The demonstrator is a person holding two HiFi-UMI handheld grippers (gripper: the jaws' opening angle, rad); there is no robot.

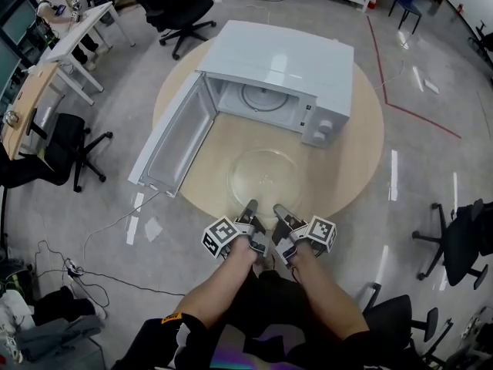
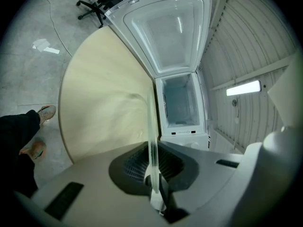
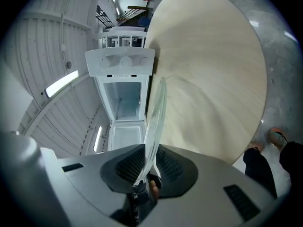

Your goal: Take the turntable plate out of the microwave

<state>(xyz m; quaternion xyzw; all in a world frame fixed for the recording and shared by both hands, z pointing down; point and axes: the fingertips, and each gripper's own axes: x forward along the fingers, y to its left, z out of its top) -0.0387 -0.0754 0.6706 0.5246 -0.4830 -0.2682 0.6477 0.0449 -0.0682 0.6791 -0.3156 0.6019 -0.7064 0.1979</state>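
Observation:
The clear glass turntable plate [image 1: 266, 177] lies over the round wooden table [image 1: 354, 160], in front of the white microwave [image 1: 281, 75]. The microwave's door [image 1: 173, 141] hangs wide open to the left. My left gripper [image 1: 250, 206] and right gripper [image 1: 279, 209] sit side by side at the plate's near rim. The left gripper view shows the plate edge [image 2: 151, 126] running down into the left gripper [image 2: 154, 183], with the pads closed on it. In the right gripper view the rim [image 3: 156, 122] is clamped in the right gripper [image 3: 144, 174]. The microwave cavity [image 3: 124, 89] stands empty ahead.
A roller ring [image 1: 266, 99] rests on the microwave floor. Black office chairs [image 1: 181, 10] stand behind the table and another chair [image 1: 65, 149] at the left. A desk [image 1: 73, 41] is at far left. Cables [image 1: 92, 276] trail on the floor.

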